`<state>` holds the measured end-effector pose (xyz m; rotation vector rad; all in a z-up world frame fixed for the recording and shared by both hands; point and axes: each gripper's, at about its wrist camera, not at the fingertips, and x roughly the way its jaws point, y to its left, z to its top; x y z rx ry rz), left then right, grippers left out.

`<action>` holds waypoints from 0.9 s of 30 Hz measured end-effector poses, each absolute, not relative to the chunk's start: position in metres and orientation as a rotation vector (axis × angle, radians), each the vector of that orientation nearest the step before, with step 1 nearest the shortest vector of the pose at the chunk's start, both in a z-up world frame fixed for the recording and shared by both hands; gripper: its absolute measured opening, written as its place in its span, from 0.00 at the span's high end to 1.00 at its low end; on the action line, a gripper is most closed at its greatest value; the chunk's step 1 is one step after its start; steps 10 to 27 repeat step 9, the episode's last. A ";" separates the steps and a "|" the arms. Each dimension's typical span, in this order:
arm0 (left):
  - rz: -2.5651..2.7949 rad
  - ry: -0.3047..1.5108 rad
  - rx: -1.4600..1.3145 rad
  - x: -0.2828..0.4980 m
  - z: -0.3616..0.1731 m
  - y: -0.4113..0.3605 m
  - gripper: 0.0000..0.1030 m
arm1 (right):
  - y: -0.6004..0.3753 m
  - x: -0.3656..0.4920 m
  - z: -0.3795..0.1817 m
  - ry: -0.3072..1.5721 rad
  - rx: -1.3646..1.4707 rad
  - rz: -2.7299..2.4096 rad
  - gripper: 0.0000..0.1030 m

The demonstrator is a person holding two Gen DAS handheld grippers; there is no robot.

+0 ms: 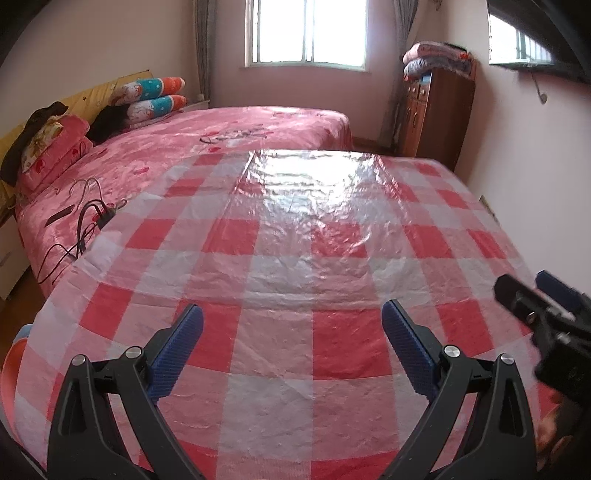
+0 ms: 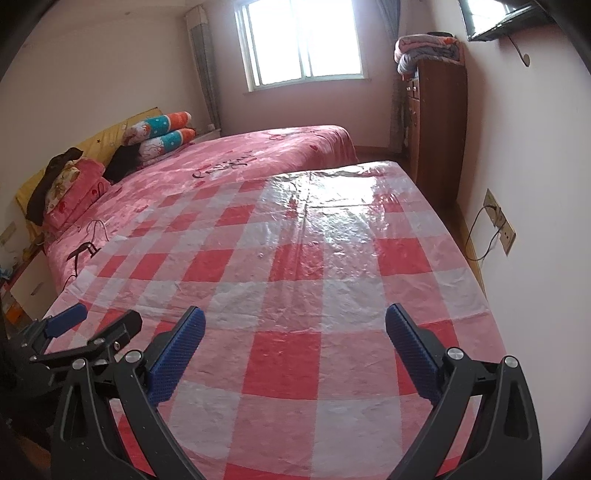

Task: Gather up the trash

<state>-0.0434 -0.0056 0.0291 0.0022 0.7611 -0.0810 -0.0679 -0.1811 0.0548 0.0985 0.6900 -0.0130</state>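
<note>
Left gripper [image 1: 291, 317]: hovering over the near part of the checked cloth, its blue-padded fingers [image 1: 177, 350] spreading wide apart and gripping nothing.
Right gripper [image 2: 295, 319]: hanging over the near end of the same cloth, its jaws standing wide open with nothing between them; in the left wrist view it is showing at the right edge [image 1: 535, 291], blurred.
Left gripper seen from the right: sitting low at the left side of the right wrist view, just off the table's left edge, its two tips well apart.
Table [image 2: 476, 314]: carrying a red-and-white checked plastic cloth [image 1: 295, 258] that is covering it edge to edge and glaring under the window light toward the far end.
Trash: none is showing on the cloth in either view; I cannot tell where it is lying.
Bed [image 1: 221, 147]: running along the table's left edge and beyond its far left corner, wearing a pink patterned cover.
Cables [image 1: 85, 229]: dark cords and a wire hanger are lying on the bed cover, just beside the table's left edge.
Pillows [image 1: 155, 96]: stacked rolls and cushions are leaning at the headboard, on the bed's far left side.
Cabinet [image 1: 439, 110]: brown wood, standing past the table's far right corner against the wall, with folded quilts [image 1: 436, 59] piling on top.
Window [image 1: 310, 29]: glowing bright in the far wall.
Wall socket [image 2: 498, 221]: sitting on the right wall, a cord hanging from it.
</note>
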 end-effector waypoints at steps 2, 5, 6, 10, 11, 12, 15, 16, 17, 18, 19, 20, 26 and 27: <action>-0.083 0.789 0.007 -0.038 0.022 -0.008 0.06 | -0.185 -0.063 0.050 0.720 0.101 -0.033 0.06; -0.086 0.869 0.013 -0.027 0.010 -0.011 0.05 | -0.190 -0.055 0.042 0.778 0.104 -0.058 0.06; -0.086 0.892 0.011 -0.023 0.007 -0.012 0.05 | -0.191 -0.050 0.036 0.817 0.101 -0.066 0.06; -0.088 0.941 0.004 -0.017 -0.001 -0.012 0.05 | -0.192 -0.042 0.025 0.884 0.090 -0.099 0.06; -0.088 0.941 0.004 -0.017 -0.001 -0.012 0.05 | -0.192 -0.042 0.025 0.884 0.090 -0.099 0.06; -0.088 0.941 0.004 -0.017 -0.001 -0.012 0.05 | -0.192 -0.042 0.025 0.884 0.090 -0.099 0.06; -0.088 0.941 0.004 -0.017 -0.001 -0.012 0.05 | -0.192 -0.042 0.025 0.884 0.090 -0.099 0.06; -0.088 0.941 0.004 -0.017 -0.001 -0.012 0.05 | -0.192 -0.042 0.025 0.884 0.090 -0.099 0.06; -0.088 0.941 0.004 -0.017 -0.001 -0.012 0.05 | -0.192 -0.042 0.025 0.884 0.090 -0.099 0.06; -0.088 0.941 0.004 -0.017 -0.001 -0.012 0.05 | -0.192 -0.042 0.025 0.884 0.090 -0.099 0.06; -0.088 0.941 0.004 -0.017 -0.001 -0.012 0.05 | -0.192 -0.042 0.025 0.884 0.090 -0.099 0.06; -0.088 0.941 0.004 -0.017 -0.001 -0.012 0.05 | -0.192 -0.042 0.025 0.884 0.090 -0.099 0.06; -0.088 0.941 0.004 -0.017 -0.001 -0.012 0.05 | -0.192 -0.042 0.025 0.884 0.090 -0.099 0.06; -0.088 0.941 0.004 -0.017 -0.001 -0.012 0.05 | -0.192 -0.042 0.025 0.884 0.090 -0.099 0.06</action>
